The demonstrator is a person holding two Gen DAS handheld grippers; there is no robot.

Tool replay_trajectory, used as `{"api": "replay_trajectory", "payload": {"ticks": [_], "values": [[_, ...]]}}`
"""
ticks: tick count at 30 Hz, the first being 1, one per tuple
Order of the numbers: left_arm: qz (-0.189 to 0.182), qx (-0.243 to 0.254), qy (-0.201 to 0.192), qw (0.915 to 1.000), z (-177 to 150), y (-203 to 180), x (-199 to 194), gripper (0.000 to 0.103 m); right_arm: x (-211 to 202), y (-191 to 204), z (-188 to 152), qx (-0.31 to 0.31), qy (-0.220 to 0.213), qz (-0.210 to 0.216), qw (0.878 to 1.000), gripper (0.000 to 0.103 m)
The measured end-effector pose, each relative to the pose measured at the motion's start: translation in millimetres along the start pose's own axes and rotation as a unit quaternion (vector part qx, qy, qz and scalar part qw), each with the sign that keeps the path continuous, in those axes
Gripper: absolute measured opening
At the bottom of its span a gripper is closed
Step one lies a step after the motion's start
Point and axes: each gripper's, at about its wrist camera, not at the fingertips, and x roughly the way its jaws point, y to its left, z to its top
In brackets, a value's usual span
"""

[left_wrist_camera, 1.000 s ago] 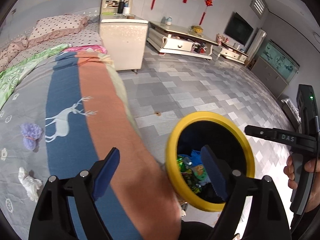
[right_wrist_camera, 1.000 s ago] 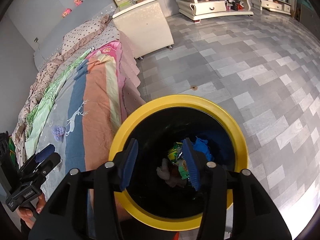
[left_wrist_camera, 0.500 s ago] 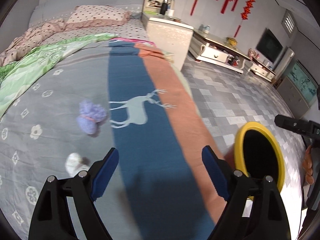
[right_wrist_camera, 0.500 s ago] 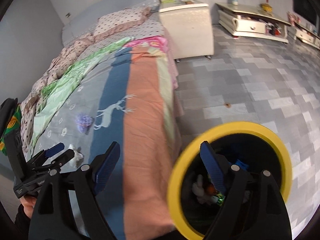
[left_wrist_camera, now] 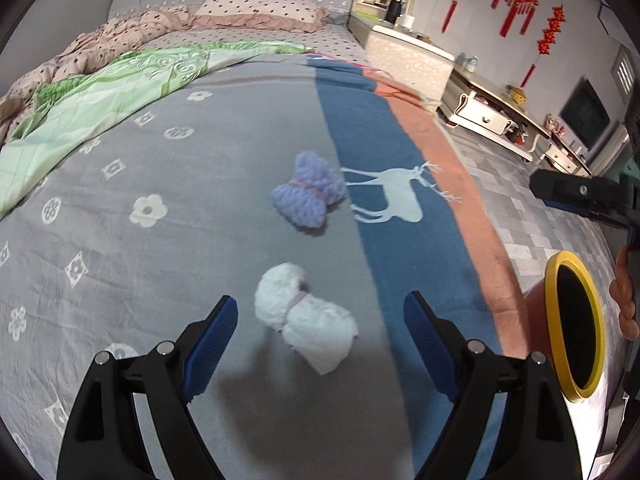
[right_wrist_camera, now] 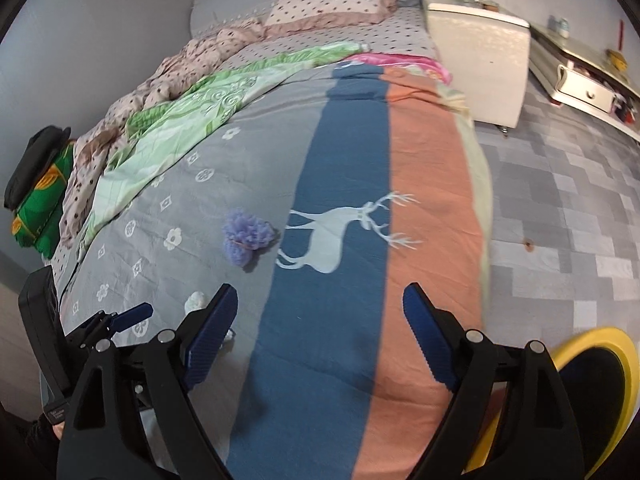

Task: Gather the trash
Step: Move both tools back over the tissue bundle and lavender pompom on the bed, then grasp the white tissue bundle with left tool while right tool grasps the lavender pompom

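Both wrist views overlook the bed (left_wrist_camera: 224, 168) (steeply).

Fuzzy white wad (left_wrist_camera: 306, 318); woven blanket (left_wrist_camera: 224, 136)

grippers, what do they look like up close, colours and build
Both look the same: the left gripper and right gripper each have matte black plastic arms with triangular cut-outs and silver pivot bolts, ending in two blue ribbed pads. The right gripper's black handle has a small screw.

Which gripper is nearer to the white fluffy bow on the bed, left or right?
Left. The left gripper hangs just above the white fluffy bow, which lies between its open fingers. The right gripper is off to the bow's side, over the blue stripe.
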Motion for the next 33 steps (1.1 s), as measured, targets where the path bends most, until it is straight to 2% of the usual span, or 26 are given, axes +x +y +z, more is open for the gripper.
{"api": "replay_trajectory", "payload": {"ticks": [8,17,22,27,31,33], "values": [[0.018,-0.048,0.026,0.9983,-14.1,19.7,20.3,0.081,46.2,31.1,17.5,-0.034,0.031,0.019,0.999,0.081],[-0.012,-0.11,0.042,0.993,-23.6,25.9,47.8,0.081,103.6,63.6,30.5,-0.06,0.062,0.023,0.996,0.081],[-0.02,-0.122,0.042,0.9915,-27.4,26.6,57.3,0.081,133.7,80.9,38.2,-0.073,0.081,0.023,0.994,0.08],[-0.029,-0.131,0.031,0.9905,-27.8,28.4,57.2,0.07,165.1,93.1,44.3,-0.084,0.096,0.012,0.992,0.073],[-0.026,-0.115,0.026,0.9927,-30.3,22.1,58.3,0.054,187.6,98.9,45.7,-0.085,0.112,0.006,0.99,0.062],[-0.026,-0.11,0.023,0.9933,-30.8,19.8,58.2,0.046,195.4,98.5,45.0,-0.079,0.119,0.011,0.99,0.061]]}}
